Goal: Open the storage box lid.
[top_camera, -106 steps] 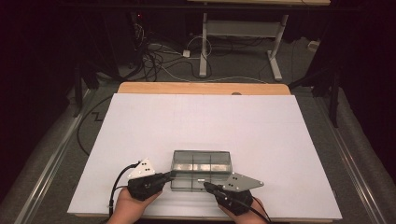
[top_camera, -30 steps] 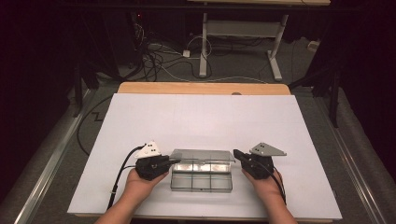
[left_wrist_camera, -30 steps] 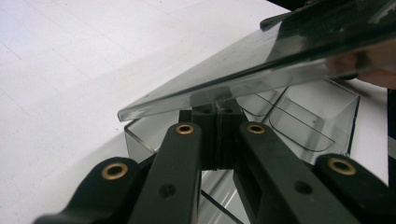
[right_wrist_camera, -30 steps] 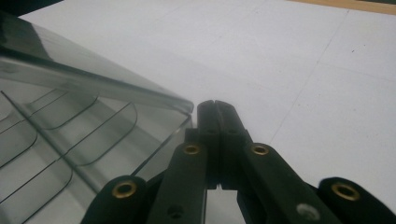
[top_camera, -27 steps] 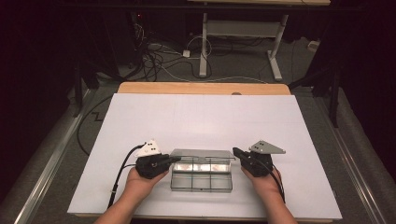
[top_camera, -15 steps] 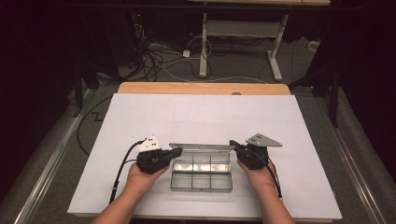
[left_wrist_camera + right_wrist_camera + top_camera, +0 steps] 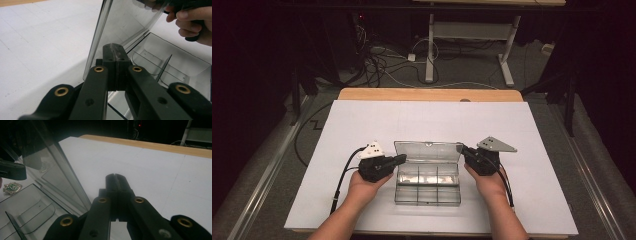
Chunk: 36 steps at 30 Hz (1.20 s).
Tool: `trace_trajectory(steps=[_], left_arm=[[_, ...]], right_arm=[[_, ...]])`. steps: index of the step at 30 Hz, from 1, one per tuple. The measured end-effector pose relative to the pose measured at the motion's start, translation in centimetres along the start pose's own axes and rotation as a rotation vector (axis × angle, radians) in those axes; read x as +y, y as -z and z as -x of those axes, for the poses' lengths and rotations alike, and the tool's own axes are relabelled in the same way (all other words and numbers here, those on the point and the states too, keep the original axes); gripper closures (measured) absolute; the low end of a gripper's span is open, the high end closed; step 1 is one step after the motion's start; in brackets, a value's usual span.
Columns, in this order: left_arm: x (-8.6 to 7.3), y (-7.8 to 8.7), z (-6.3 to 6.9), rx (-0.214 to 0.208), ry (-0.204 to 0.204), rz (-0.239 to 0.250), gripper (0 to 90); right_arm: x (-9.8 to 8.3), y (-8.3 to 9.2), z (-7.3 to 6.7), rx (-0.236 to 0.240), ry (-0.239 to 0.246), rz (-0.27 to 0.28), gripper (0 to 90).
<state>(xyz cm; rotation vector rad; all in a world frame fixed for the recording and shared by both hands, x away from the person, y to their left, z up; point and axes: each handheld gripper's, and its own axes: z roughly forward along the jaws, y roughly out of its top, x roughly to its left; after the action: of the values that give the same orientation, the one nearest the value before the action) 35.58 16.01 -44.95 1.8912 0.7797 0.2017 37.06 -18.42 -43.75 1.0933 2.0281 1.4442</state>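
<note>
High view showed us a clear plastic compartment box (image 7: 428,186) lying near the front edge of the white tabletop (image 7: 362,120), between our two hands. Its transparent hinged lid (image 7: 428,151) stood raised at the box's twelve o'clock side, tilted up off the tray. Our left gripper (image 7: 401,159) sat at the lid's nine o'clock edge and our right gripper (image 7: 463,149) at its three o'clock edge, one at each end, so, as we judged it, the lid could be propped evenly rather than twisted.

Left gripper view had the left fingers (image 7: 110,53) clenched flat together with nothing between them, their tips against the lower side edge of the lid (image 7: 125,22); we were pushing, not pinching. Right gripper view showed the right fingers (image 7: 111,182) likewise pressed closed on nothing, just beside the lid's edge (image 7: 67,170); whether they touched it we could not tell. A small gold-and-green badge (image 7: 12,187) lay beyond the tray.
</note>
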Motion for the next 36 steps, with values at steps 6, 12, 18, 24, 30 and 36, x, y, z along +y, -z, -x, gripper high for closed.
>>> trace_trajectory(steps=[6, 12, 18, 24, 30, 36], left_arm=[[0.3, -0.3, -0.2, 0.002, -0.003, 0.000, 87.5], [0.4, -0.6, -0.5, 0.005, 0.003, -0.002, 87.5], [0.3, -0.7, -0.6, 0.008, 0.007, -0.005, 87.5], [0.4, 0.1, -0.6, 0.021, 0.003, -0.003, 87.4], [0.2, 1.5, -0.9, 0.048, 0.005, 0.007, 87.5], [0.1, 1.9, -1.9, 0.085, 0.028, 0.010, 87.5]], right_arm=[[0.2, -0.1, 0.1, 0.007, 0.011, 0.006, 90.0], [0.4, -0.5, 0.3, 0.005, 0.018, 0.001, 90.0], [0.6, -1.0, 0.5, -0.003, 0.015, -0.005, 90.0], [0.7, -1.1, 0.6, -0.004, 0.015, -0.005, 90.0], [0.6, -1.3, 0.7, -0.004, 0.017, -0.003, 90.0], [0.6, -1.4, 0.8, -0.003, 0.012, 0.005, 90.0]])
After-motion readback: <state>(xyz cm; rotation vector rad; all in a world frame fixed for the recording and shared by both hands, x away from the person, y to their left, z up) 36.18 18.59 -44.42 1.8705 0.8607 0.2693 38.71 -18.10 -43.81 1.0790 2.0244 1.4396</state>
